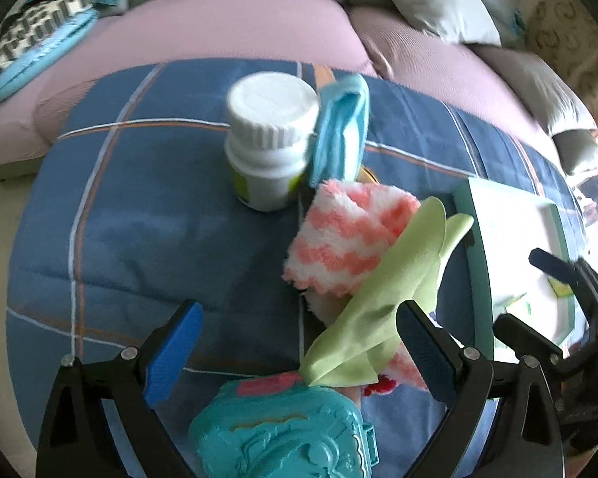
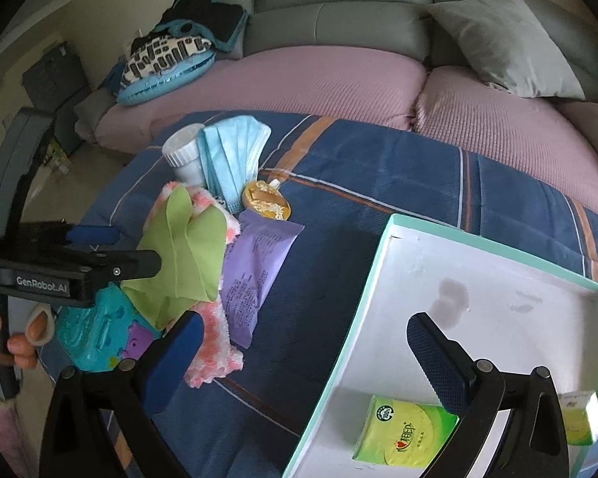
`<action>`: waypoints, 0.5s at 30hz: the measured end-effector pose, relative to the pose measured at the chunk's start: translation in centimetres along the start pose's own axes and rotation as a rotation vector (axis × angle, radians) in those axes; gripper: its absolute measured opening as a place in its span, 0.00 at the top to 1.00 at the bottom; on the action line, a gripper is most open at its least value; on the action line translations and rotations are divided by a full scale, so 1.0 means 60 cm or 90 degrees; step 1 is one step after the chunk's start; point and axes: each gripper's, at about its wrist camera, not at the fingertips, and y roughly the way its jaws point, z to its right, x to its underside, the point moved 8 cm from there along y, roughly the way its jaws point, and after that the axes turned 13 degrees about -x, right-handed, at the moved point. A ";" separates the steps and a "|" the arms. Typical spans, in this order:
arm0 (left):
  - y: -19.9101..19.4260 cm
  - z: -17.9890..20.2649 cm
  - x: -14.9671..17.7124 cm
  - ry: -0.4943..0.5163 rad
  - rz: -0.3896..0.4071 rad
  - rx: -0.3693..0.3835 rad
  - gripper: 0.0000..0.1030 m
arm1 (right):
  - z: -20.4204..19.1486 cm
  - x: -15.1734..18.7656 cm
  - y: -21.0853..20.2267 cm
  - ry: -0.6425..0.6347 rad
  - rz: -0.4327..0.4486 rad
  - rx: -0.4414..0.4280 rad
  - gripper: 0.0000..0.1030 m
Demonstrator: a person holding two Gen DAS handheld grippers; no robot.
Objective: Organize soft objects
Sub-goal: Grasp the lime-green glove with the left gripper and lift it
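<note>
- The left tongs (image 1: 299,352) stand open, blue pads spread wide and holding nothing, low over the near edge of the blue plaid blanket (image 1: 147,207) that carries everything.
- In the right wrist view the left tongs (image 2: 111,247) reach in level from the left, with a person's fingers (image 2: 28,334) around the handle beneath; their tips sit just beside the light green folded cloth (image 2: 187,263).
- That green cloth (image 1: 394,290) lies draped over the pink-and-white fluffy striped cloth (image 1: 347,239), its lower end between the left pads, touching neither as far as can be seen.
- A teal plastic toy case (image 1: 283,434) lies at the blanket's near edge, under the left tongs.
- Toward the far edge stands a white screw-cap plastic bottle (image 1: 271,139), upright, with a light blue face mask (image 1: 343,127) leaning against its right side.
- A round gold tin (image 2: 266,201) and a flat purple packet (image 2: 255,271) lie beside the fluffy cloth, toward the blanket's middle.
- The right tongs (image 2: 299,354) are open and empty, poised over the left rim of the shallow white tray with mint-green edge (image 2: 382,263) at the blanket's right side.
- A yellow-green tissue pack (image 2: 406,434) lies in the tray's near part; the far part is bare.
- Open blanket lies between the packet and the tray, and across the far right corner.
</note>
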 end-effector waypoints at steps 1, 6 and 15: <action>0.004 0.003 0.000 0.006 -0.006 0.008 0.08 | 0.001 -0.001 0.000 -0.002 -0.002 0.004 0.00; 0.012 0.015 -0.001 0.019 -0.020 0.030 0.22 | 0.004 0.000 0.000 -0.002 -0.010 0.008 0.00; -0.006 0.036 0.008 0.036 0.005 0.062 0.62 | 0.000 -0.002 -0.004 -0.011 -0.016 0.015 0.00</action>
